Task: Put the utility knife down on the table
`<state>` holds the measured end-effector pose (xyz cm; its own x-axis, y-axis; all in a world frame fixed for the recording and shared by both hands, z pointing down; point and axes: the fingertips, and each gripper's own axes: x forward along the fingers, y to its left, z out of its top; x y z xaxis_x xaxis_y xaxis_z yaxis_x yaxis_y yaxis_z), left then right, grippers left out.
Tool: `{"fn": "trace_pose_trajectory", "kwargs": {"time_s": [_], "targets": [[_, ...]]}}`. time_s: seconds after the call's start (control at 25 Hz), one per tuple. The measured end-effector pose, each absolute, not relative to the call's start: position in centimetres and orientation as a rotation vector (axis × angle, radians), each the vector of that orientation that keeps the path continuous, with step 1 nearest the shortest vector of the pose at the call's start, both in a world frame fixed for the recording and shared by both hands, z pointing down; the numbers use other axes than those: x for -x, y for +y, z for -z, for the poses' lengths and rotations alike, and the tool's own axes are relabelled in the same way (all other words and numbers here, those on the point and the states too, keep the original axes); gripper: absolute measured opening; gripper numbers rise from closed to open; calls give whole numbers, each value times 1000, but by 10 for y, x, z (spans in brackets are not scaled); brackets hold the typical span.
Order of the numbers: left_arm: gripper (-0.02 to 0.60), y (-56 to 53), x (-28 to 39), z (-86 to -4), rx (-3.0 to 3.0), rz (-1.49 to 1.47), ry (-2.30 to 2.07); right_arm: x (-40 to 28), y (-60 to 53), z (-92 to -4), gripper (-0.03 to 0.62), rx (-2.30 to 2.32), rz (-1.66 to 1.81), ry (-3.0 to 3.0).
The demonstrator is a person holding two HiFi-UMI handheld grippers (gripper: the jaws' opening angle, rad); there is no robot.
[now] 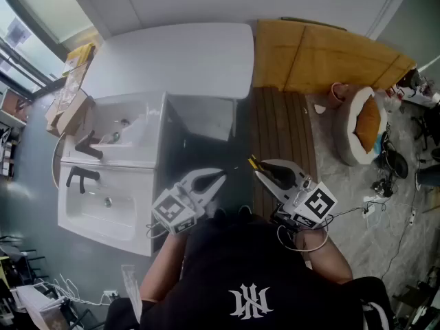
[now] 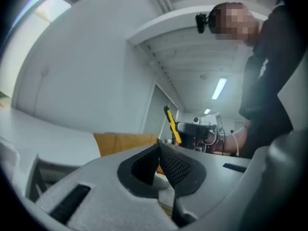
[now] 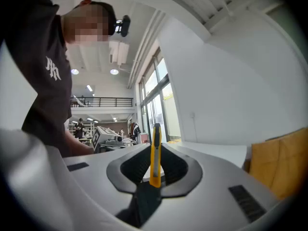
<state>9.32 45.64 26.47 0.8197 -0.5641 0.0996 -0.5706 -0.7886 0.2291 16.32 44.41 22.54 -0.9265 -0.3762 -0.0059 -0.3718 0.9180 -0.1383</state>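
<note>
A slim yellow utility knife [image 3: 155, 154] stands upright between the jaws of my right gripper [image 3: 155, 159], which is shut on it. In the head view the right gripper [image 1: 260, 168] is held in the air in front of the person, with the utility knife's [image 1: 253, 163] yellow tip poking out at the jaw tips. The left gripper [image 1: 218, 175] hovers just left of it, jaws closed with nothing between them. From the left gripper view, the left gripper [image 2: 159, 154] is shut, and the utility knife [image 2: 172, 124] shows beyond it in the other gripper.
A white table [image 1: 179, 57] lies ahead, past a white double washbasin unit [image 1: 117, 163] with black taps at the left. A wooden board [image 1: 323, 57] and slatted panel [image 1: 278, 139] lie to the right, next to a round pet bed [image 1: 361, 124] and cables on the floor.
</note>
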Motion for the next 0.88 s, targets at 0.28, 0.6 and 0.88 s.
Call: {"fn": "trace_pose_trajectory", "kwargs": {"time_s": [0.28, 0.6, 0.88], "targets": [[6, 470, -84, -234, -2830, 114, -836, -141, 450, -232, 54, 564, 241, 3074], [6, 467, -88, -229, -2900, -26, -897, -149, 446, -232, 54, 604, 214, 3082], [6, 468, -104, -246, -2829, -120, -854, -166, 443, -232, 54, 620, 232, 3047]]}}
